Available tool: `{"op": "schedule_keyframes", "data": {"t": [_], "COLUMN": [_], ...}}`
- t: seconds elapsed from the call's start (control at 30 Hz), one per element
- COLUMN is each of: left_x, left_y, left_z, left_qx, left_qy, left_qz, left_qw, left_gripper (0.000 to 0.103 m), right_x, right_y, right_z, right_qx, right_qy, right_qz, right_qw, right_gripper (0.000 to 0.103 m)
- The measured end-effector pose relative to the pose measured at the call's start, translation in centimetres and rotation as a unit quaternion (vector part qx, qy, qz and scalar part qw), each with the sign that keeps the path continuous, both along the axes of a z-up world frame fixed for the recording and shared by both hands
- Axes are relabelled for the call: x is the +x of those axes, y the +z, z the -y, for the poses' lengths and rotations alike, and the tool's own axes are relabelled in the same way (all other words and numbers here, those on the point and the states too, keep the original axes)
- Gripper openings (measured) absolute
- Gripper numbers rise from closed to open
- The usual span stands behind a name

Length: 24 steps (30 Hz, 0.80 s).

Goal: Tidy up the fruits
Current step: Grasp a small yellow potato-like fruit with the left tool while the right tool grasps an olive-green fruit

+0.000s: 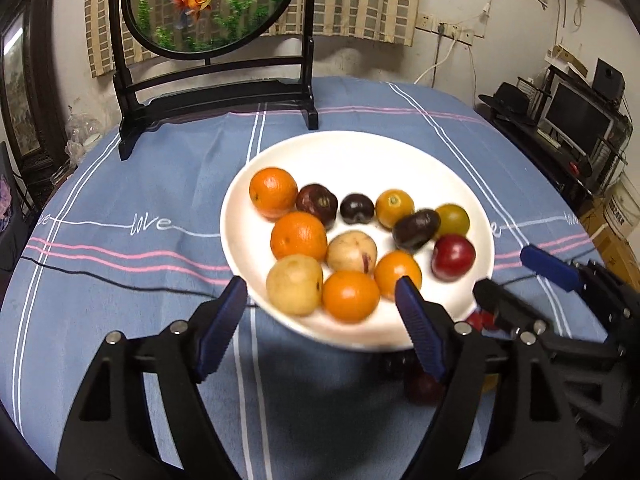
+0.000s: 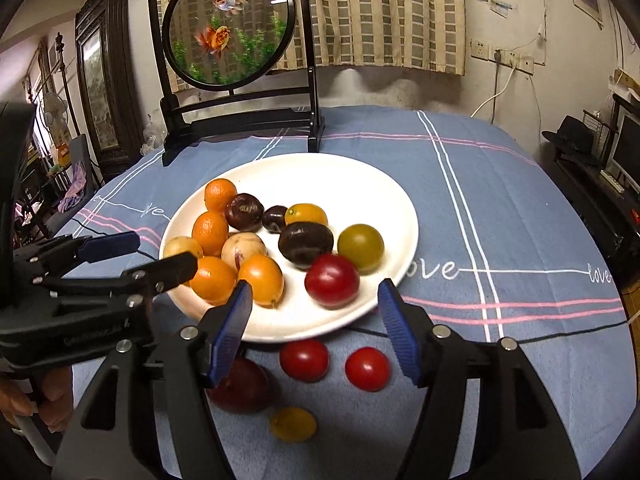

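Tablecloth (image 2: 500, 208), blue with pink and white stripes, covers the whole round table. Black wooden stand with a round goldfish panel (image 2: 228, 28) at the far edge, just behind the plate.

White plate (image 2: 360, 172) sits mid-table and carries most of the fruit: oranges (image 2: 218, 194) and pale yellow fruit along its left side, dark plums (image 2: 306, 242) in the middle, a green-yellow tomato (image 2: 360, 247) and a red plum (image 2: 331, 280) toward the near right.

Left gripper (image 1: 322, 312) hovers over the near left rim of the plate, fingers spread wide, nothing between them. Right gripper (image 2: 314, 332) hangs above the near rim and the loose fruit, likewise spread wide and empty.

Loose fruit on the cloth, near side of the plate: a large dark red plum (image 2: 240, 386), partly hidden behind the right gripper's left finger; two red tomatoes (image 2: 304, 360) (image 2: 367, 368) close together but apart; one small yellow tomato (image 2: 293, 424) nearest of all.

Judgement: four pieces left to bring in. Risks:
- Round fruit on soft cloth may roll off if a finger nudges it before closing.
- Tomatoes are soft; a hard squeeze could split them.
- Plate is crowded near the front; a dropped piece could knock the red plum over the shallow rim.
- Both grippers work the same near edge and could collide.
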<state>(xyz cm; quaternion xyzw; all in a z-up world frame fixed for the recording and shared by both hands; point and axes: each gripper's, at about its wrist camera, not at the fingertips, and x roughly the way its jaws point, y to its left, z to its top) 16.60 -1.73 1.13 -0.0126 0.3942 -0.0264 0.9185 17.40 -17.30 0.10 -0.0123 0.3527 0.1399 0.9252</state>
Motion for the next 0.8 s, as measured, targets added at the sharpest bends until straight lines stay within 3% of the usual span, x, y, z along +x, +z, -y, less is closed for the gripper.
{"op": "schedule_keyframes", "data": {"t": [0.33, 0.47, 0.8], "left_x": [-5.4, -8.2, -12.5], "left_y": [-1.7, -2.2, -3.1], "left_z": [-1.1, -0.4, 1.2], "left_qx": [-0.007, 0.014, 0.013], "left_qy": [-0.008, -0.022, -0.070], "left_qz": [-0.028, -0.028, -0.045], "left_qw": [0.9996, 0.9993, 0.9965], "left_gripper": [0.086, 0.088, 0.088], "right_x": [-2.4, -3.7, -5.3], "right_y": [-1.0, -1.6, -2.7], "right_z": [0.4, 0.3, 1.6], "right_qx": [-0.005, -0.013, 0.004], "right_qy": [0.033, 0.049, 0.039], "right_qz": [-0.026, -0.030, -0.042], "right_qw": [0.999, 0.998, 0.998], "right_gripper": [0.067, 0.067, 0.068]}}
